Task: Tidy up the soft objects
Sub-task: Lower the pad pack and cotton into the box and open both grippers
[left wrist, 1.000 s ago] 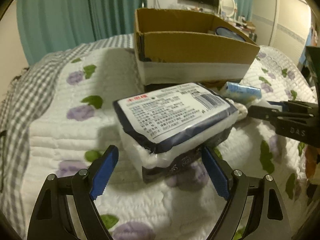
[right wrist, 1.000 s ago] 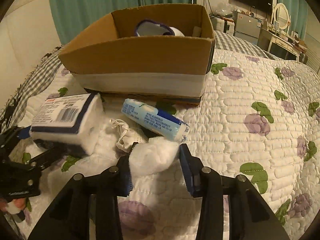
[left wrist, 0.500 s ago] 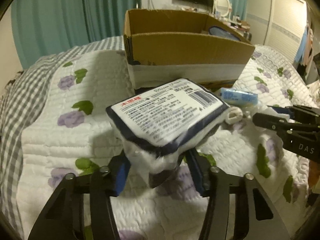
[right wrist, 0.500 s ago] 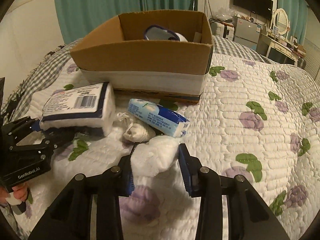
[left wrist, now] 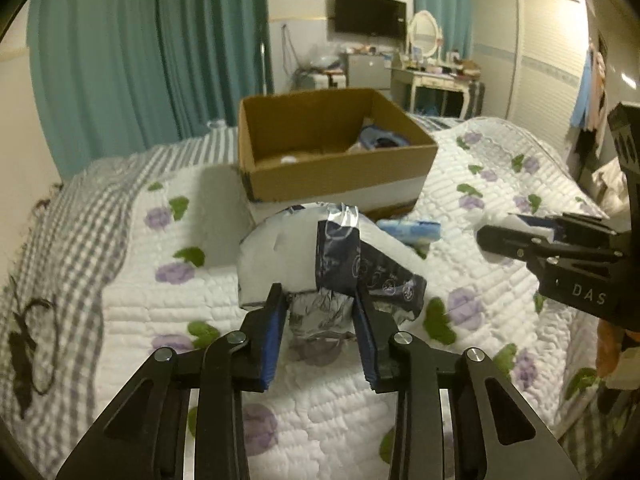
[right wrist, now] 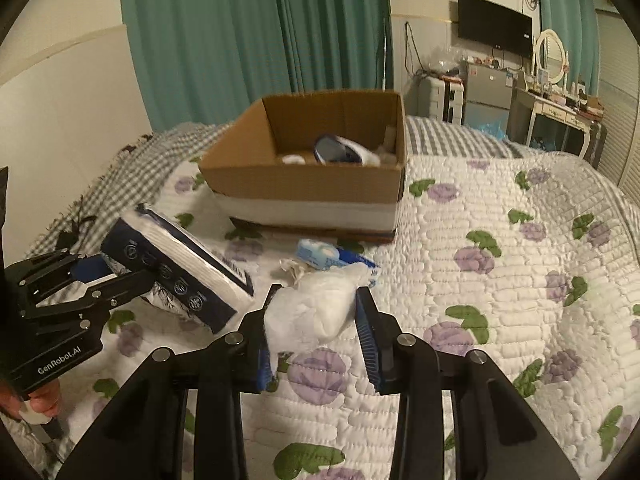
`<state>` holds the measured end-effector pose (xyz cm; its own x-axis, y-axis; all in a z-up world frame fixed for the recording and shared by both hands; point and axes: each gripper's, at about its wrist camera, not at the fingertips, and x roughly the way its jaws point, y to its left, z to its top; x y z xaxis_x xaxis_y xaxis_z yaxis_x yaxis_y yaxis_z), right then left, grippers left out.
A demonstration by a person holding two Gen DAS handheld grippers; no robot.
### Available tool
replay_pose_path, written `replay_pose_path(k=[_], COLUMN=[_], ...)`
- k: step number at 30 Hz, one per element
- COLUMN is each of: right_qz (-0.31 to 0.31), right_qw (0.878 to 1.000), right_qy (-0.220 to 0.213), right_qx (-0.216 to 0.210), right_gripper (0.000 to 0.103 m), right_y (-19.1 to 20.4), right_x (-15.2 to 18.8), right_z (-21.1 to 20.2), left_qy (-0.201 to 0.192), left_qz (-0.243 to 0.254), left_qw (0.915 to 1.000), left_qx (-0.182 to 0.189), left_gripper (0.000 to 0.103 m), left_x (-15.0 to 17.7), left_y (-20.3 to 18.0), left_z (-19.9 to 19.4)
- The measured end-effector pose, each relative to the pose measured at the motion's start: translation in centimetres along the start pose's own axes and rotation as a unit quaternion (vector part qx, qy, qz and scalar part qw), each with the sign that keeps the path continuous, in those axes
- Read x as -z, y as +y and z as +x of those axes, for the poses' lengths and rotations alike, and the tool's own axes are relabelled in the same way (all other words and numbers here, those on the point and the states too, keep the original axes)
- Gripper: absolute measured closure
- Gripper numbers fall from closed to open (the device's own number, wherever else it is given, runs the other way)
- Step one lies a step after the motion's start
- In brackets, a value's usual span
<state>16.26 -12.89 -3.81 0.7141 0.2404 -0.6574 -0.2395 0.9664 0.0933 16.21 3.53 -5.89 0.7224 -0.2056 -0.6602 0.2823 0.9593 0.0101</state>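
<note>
The quilt (right wrist: 500, 264) is white, scattered with purple flowers and green leaves; beside it lies a grey-and-white checked blanket (left wrist: 80, 216). The cardboard box (right wrist: 312, 184) is brown with a white band along its base. The tissue pack (right wrist: 180, 268) is white with navy edging and small white icons. The slim packet (right wrist: 320, 254) is light blue with a darker blue end. The cotton wad (right wrist: 312, 312) is plain white. The curtains (right wrist: 260, 40) are teal. Both grippers are black with blue finger pads (left wrist: 274, 330).
</note>
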Motion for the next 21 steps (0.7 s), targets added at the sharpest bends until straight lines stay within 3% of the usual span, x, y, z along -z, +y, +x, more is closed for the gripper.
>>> replay_pose_path(k=[6,10,15,18,21], right_qz=[-0.007,-0.021,-0.030,-0.035,-0.036], right_qw=[0.999,0.998,0.995,0.993,0.993], right_qy=[-0.032,-0.064,-0.100,-0.111,-0.113], right_qx=[-0.006,-0.006,-0.006,-0.003,0.000], right_gripper=[0.068,0.068,0.068,0.068,0.068], right_y=[0.2,0.3,-0.1,-0.5,-1.1], right_x=[-2.1,-5.2,-9.9,-12.8,-14.8], right_z=[-2.6,-4.1,-4.7,-3.6,-1.5], left_qy=[-0.009,-0.030,-0.069,-0.096,-0.098], left_qz=[0.034,0.054,0.065,0.075,0.080], left_qw=[0.9993,0.9979,0.9952,0.9918,0.9911], left_qx=[-0.008,-0.020,-0.027,-0.037,-0.041], left_gripper=[0.072,0.073,0.073,0.072,0.072], left_x=[-1.5,-3.8,-8.7,-12.1,-15.2], left_y=[-1.6,-2.5,-2.6,-2.3,-1.6], left_z=[-2.1,-3.4,-4.4,-4.5,-2.8])
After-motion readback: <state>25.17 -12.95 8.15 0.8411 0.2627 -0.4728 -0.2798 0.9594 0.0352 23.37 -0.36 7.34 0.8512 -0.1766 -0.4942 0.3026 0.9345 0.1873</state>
